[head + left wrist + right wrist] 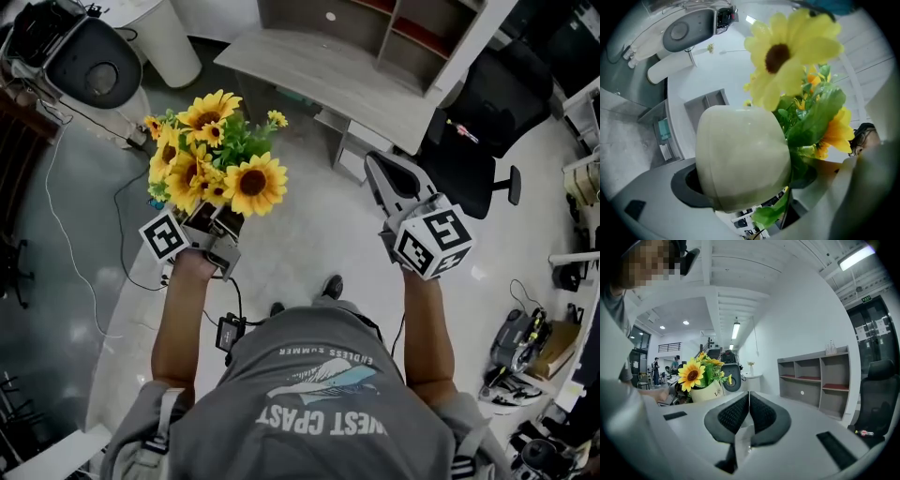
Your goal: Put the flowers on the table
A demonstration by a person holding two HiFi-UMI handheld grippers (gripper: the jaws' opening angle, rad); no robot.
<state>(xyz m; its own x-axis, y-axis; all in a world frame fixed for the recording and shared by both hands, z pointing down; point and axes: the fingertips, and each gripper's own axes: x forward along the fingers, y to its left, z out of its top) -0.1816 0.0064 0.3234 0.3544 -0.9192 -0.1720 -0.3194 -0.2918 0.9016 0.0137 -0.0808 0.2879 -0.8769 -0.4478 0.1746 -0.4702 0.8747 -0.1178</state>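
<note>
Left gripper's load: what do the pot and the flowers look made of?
Pot: smooth cream surface with a soft sheen, probably glazed ceramic, possibly plastic. Flowers: flat, evenly yellow petals and glossy leaves suggest artificial fabric or plastic, though I cannot be sure.

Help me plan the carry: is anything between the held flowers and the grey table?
Nothing visible does. Bare floor lies between the flowers, held in the left tongs, and the table; the black chair stands off to the right.
</note>
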